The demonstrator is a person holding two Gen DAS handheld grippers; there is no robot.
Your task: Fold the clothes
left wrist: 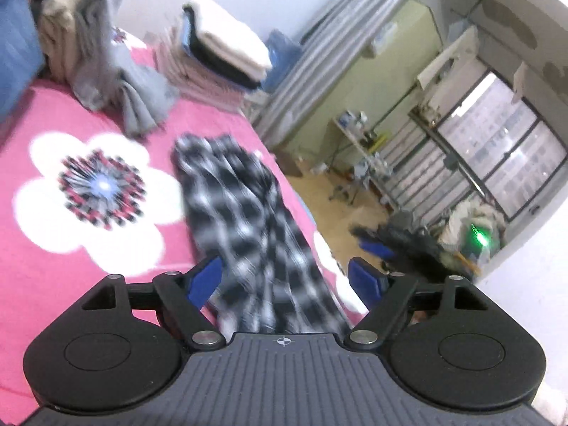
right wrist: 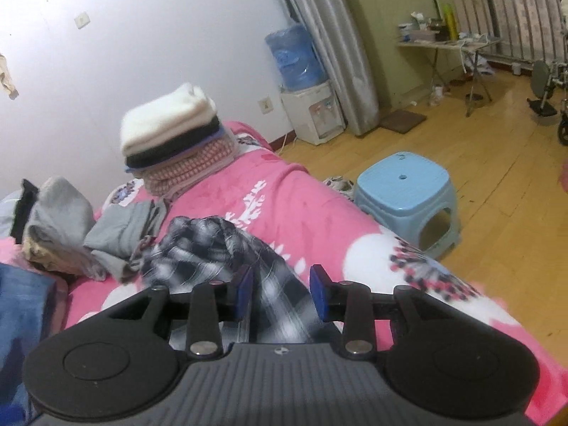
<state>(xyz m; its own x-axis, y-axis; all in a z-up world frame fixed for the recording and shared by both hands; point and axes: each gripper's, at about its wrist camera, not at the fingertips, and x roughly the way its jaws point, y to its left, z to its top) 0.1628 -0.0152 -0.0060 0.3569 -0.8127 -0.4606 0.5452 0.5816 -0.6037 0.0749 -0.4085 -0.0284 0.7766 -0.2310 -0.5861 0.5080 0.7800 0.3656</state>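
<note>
The plaid shirt (left wrist: 245, 213) lies in a long, bunched strip on the pink bed cover (left wrist: 71, 277), running from under and between the fingers of the left gripper (left wrist: 285, 284) away toward the far side of the bed. Those fingers stand wide apart, with cloth showing between them but neither blue pad pressing on it, so this gripper holds nothing. In the right wrist view the same shirt (right wrist: 220, 248) sits just ahead of and beneath the right gripper (right wrist: 282, 293), whose fingers are partly open, with a fold of plaid seen through the gap; the pads do not look to be pinching it, so it too seems free.

My reading is that the shirt has been let go and is not yet folded flat: it is rumpled and narrow. To do this step well, each gripper would want to take a clean corner or edge rather than a bunched middle, pull the cloth taut between the two, and lay it smooth before doubling it over. Grabbing several layers at once would spoil the fold.

Beyond the fingers stand a stack of folded clothes (right wrist: 170, 135) and a loose grey heap (left wrist: 106, 71).

No brand, label or readable writing shows in either view; both are motion-blurred.
</note>
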